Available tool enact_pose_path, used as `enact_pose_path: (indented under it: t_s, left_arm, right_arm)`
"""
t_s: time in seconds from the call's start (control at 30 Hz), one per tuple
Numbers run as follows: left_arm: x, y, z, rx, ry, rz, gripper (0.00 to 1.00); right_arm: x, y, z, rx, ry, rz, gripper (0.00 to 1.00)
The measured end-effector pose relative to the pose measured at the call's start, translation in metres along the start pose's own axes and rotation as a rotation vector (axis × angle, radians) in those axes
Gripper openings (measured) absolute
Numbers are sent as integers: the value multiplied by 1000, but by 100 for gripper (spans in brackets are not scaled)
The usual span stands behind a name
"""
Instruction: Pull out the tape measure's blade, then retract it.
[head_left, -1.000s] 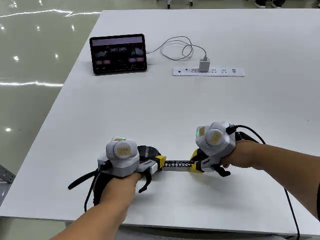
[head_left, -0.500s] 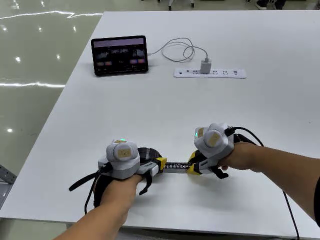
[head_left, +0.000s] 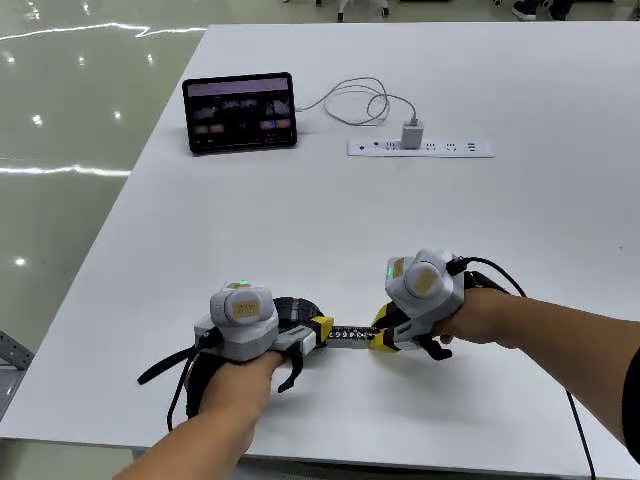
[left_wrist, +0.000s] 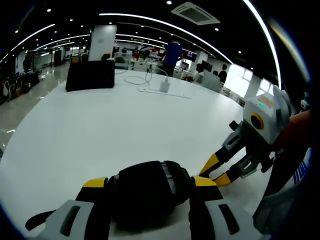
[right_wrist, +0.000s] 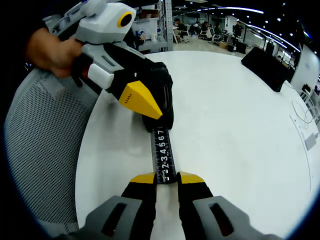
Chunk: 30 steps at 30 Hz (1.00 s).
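Right gripper (right_wrist: 166, 178) pinches blade (right_wrist: 161, 150) tip, left gripper (left_wrist: 149, 182) clamps tape measure case (left_wrist: 145, 197) just ahead; best travel straight along blade line, no twist.

head view downward, gripper views close, opposed, sharing tape measure (left_wrist: 145, 192)

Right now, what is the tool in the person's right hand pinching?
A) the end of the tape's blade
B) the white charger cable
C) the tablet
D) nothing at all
A: the right tool is shut on the tip of the numbered blade, which runs back to the tape measure case in the left tool.
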<state>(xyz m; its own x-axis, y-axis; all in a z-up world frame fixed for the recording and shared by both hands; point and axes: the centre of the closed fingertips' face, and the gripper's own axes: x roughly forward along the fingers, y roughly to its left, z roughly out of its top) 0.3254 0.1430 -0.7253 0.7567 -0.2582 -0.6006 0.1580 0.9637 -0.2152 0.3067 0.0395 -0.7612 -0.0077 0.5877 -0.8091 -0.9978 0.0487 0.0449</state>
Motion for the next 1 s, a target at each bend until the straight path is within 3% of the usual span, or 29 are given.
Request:
enact_pose_path:
  t_s: [1.0]
  left_arm:
    - [-1, 0, 0, -10, -2, 0, 59]
  right_arm:
    - [10, 0, 14, -10, -25, 1, 12]
